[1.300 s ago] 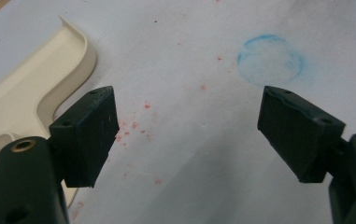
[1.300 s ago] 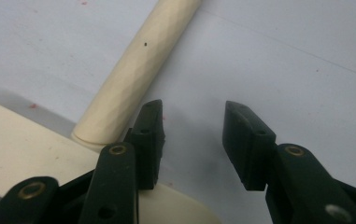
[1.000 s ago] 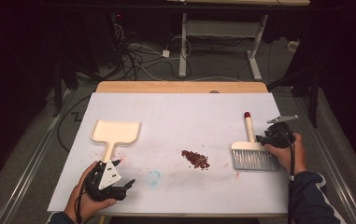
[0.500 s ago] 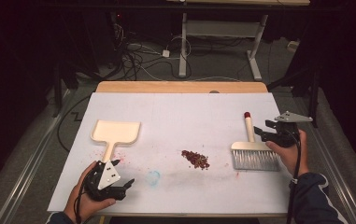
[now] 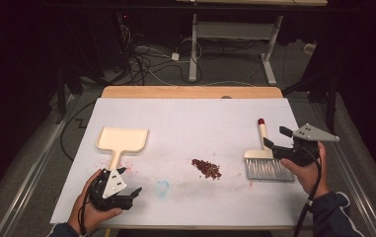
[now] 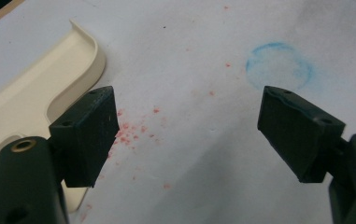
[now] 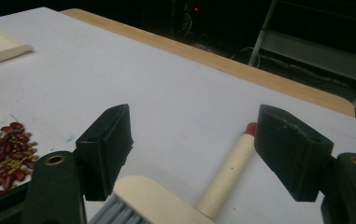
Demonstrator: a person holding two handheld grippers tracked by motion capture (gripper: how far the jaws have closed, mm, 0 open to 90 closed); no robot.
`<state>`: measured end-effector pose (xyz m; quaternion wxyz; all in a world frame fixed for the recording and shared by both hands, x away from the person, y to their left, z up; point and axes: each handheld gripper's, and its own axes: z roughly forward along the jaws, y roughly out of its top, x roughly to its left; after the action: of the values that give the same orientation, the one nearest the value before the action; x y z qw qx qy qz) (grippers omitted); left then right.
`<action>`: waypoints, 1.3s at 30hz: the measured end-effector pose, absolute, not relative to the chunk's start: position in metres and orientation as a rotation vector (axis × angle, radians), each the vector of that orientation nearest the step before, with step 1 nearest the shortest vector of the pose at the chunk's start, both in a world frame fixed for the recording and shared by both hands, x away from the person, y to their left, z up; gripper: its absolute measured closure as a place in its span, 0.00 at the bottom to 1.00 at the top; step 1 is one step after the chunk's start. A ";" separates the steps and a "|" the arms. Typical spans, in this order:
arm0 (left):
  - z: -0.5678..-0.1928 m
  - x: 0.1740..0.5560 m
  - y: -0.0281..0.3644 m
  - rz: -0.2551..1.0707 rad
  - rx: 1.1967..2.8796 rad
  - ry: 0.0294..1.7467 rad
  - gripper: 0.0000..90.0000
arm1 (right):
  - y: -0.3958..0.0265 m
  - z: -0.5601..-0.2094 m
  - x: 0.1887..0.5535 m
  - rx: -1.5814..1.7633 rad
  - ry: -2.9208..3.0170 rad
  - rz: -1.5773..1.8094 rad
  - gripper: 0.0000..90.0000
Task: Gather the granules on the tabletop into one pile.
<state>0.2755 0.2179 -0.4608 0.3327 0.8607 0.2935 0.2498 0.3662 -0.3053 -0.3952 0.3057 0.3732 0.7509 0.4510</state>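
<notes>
Cream plastic everywhere on this one: the brush [image 5: 267, 159] lay flat on the white table cover [image 5: 200, 118] near the right edge, red-tipped handle pointing away from the person, and the matching dustpan [image 5: 121, 140] sat well apart on the left side. Between them was the little pile of red beans [image 5: 206, 168]. The right gripper [image 5: 276, 139] hovered just over the brush handle with its jaws spread wide; they had just been opening, and in the right gripper view [image 7: 192, 154] the handle ran up between them with neither pad touching it, so nothing was held. The left gripper [image 5: 132, 193] rested near the front edge, jaws also apart and empty, with the dustpan handle just beside its one pad [image 6: 88, 133]. My worry was the regrab: the handle looked round and smooth, so a pinch landing off-centre could roll it or swing the bristles sideways. If the bristles then dragged into the pile too fast, beans could scatter across the cover. The dustpan wasn't being held either, so any sweep toward it might just shove it away.
</notes>
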 end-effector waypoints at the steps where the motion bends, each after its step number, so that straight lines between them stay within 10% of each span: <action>1: -0.460 0.276 0.218 0.656 2.249 0.765 0.22 | -0.303 -0.396 0.362 0.976 1.993 1.192 0.31; 21: -0.459 0.289 0.206 0.662 2.237 0.734 0.21 | -0.286 -0.444 0.278 0.833 2.020 1.161 0.24; 39: -0.459 0.290 0.203 0.682 2.246 0.721 0.21 | -0.286 -0.445 0.275 0.811 2.013 1.105 0.24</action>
<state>0.2905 0.2026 -0.4593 0.3362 0.8614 0.2765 0.2617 0.2752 -0.2857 -0.4452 0.3460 0.3127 0.7755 0.4257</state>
